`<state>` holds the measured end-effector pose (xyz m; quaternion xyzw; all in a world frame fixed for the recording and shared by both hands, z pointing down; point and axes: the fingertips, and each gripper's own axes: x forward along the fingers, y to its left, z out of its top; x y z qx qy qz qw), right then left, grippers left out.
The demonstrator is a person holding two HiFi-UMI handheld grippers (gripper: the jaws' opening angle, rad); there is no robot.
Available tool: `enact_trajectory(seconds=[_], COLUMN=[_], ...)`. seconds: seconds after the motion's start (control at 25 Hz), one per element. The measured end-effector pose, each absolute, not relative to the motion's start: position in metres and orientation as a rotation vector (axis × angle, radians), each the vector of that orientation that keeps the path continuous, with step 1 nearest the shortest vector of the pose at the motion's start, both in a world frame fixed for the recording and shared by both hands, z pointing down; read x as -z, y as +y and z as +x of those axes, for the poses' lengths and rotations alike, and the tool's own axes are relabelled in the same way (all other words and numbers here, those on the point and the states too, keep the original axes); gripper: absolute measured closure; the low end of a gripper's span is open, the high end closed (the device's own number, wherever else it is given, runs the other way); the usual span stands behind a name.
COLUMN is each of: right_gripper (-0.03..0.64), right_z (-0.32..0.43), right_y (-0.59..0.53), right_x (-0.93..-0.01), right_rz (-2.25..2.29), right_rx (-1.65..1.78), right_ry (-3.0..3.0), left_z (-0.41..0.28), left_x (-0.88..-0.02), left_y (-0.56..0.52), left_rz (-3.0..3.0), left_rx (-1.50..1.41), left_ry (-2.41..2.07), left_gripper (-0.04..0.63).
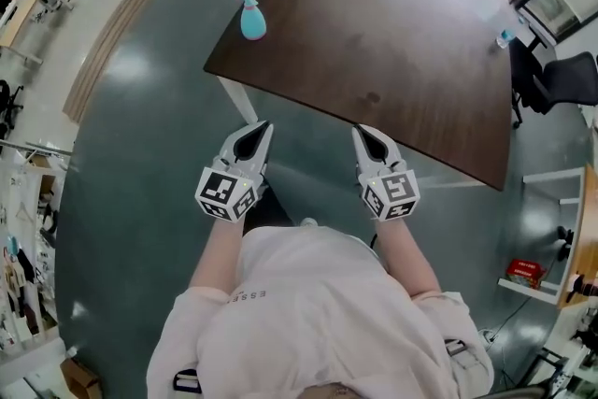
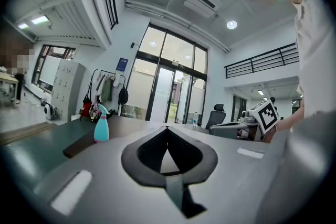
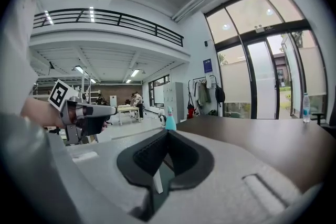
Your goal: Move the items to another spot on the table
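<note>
Nothing looks moved yet. The teal spray bottle (image 1: 250,16) stands at the counter's (image 1: 392,70) far left corner, and what may be a water bottle (image 1: 505,38) at its far right. The left gripper (image 1: 260,128) and right gripper (image 1: 363,132) hover near, jaws pressed together, empty.

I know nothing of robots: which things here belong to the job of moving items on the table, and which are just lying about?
Job:
- spray bottle
- water bottle, probably
- table
- left gripper and right gripper, both shut and empty

Lying about:
- office chair
- red box
</note>
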<state>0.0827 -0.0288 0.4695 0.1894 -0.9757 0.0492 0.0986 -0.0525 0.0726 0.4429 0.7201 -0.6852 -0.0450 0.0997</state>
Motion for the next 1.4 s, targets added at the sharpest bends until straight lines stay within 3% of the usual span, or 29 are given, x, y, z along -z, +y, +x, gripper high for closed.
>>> enact_trajectory(seconds=[0.52,1.04,1.4], right_gripper=[0.624,0.621,0.459], right_z=[-0.097,-0.229,-0.275], right_y=[-0.076,-0.116,-0.161], right_x=[-0.474,-0.462,-0.472], right_rz=[0.547,0.548,0.398], right_rx=[-0.137,-0.137,-0.166], right_ry=[-2.822,-2.850,-2.870], left_z=[-0.242,-0.345,-0.373], left_x=[-0.444,-0.448,-0.457], left_y=[0.025,-0.031,-0.059], left_rz=[2.079,2.118,1.994], left_rx=[0.176,0.175,0.174], left_ry=[-2.024,-1.934,-2.024], left_gripper=[0.588,0.588,0.588])
